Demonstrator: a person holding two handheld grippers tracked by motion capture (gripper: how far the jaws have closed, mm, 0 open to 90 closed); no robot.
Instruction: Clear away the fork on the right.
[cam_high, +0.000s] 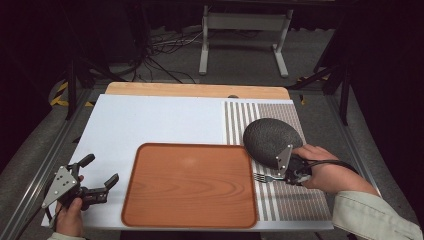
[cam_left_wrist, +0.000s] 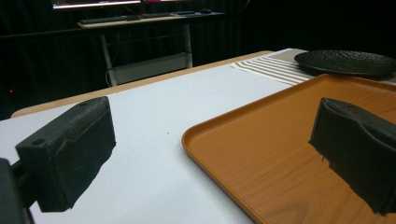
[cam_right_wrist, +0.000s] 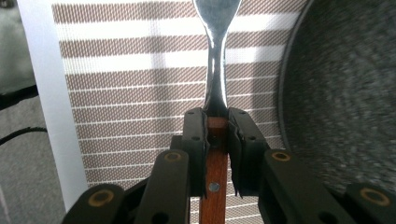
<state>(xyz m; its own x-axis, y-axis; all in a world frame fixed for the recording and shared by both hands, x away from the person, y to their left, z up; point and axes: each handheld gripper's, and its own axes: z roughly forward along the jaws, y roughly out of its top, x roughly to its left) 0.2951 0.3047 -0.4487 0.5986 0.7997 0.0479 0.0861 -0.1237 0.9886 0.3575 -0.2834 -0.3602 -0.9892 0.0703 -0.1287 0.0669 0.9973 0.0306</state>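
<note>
My right gripper is shut on the wooden handle of a fork, whose steel neck runs up and away over the striped placemat. In the high view the right gripper holds the fork with its tines pointing left, just right of the orange wooden tray. A dark speckled plate lies on the placemat right beside that gripper. My left gripper rests open at the table's front left corner, its black jaws wide apart, left of the tray.
A white board covers the wooden table. The table's left edge and a metal rail run close to the left gripper. Behind the table stand a white frame and loose cables on the floor.
</note>
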